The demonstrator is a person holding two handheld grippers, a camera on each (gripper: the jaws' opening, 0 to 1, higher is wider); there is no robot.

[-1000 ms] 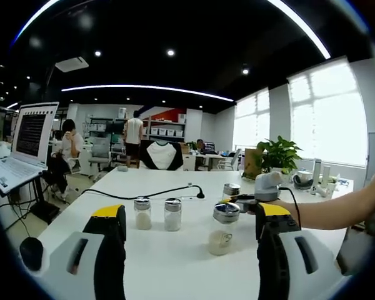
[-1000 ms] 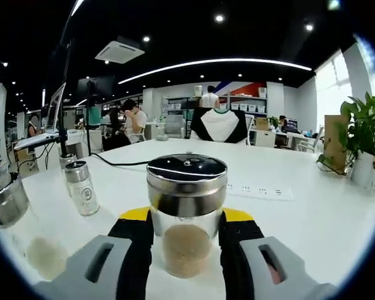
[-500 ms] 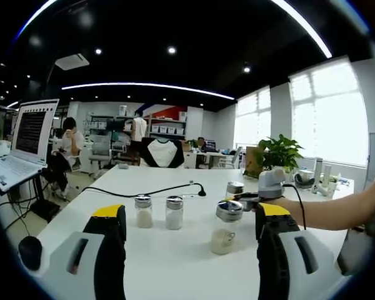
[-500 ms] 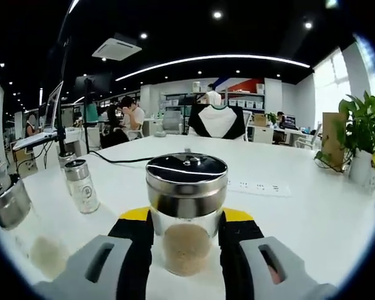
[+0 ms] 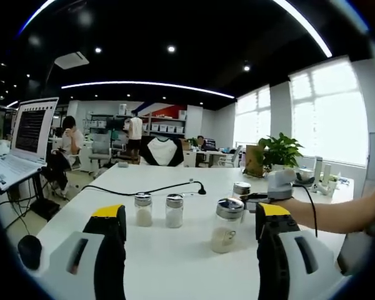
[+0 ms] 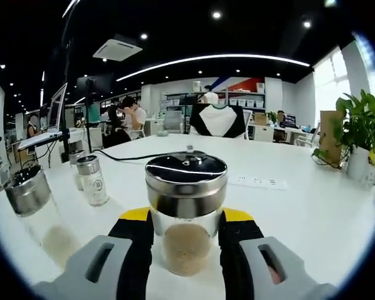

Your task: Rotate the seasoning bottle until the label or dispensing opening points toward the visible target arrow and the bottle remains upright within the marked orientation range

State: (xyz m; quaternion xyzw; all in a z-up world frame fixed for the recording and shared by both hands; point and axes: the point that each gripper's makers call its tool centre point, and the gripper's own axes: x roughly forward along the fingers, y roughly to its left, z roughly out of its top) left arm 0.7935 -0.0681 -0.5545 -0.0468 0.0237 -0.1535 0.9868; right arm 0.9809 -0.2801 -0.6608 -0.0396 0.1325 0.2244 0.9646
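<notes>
A glass seasoning bottle [image 6: 186, 187] with a steel lid and pale powder stands upright on the white table [image 6: 312, 219]. My right gripper [image 6: 186, 226] is shut on its glass body, yellow-tipped jaws pressing both sides. In the left gripper view this bottle [image 5: 240, 190] sits at the right, with the right gripper [image 5: 250, 200] and a person's forearm [image 5: 337, 212] behind it. My left gripper [image 5: 190, 215] hangs open above the table's near part, nothing between its jaws. A similar larger bottle [image 5: 225, 225] stands ahead of it, and two small shakers [image 5: 157, 210] stand side by side further left.
An open laptop [image 5: 25, 134] stands at the left, a dark mouse [image 5: 30, 251] by the table edge. A black cable [image 5: 144, 191] runs across the far table. A potted plant [image 6: 361, 134] and a power strip [image 6: 256, 182] are at the right. People stand and sit far behind.
The right gripper and its bottle have shifted a little to the right in the left gripper view. In the right gripper view the neighbouring bottles have slid rightward and closer. The left gripper has stayed put.
</notes>
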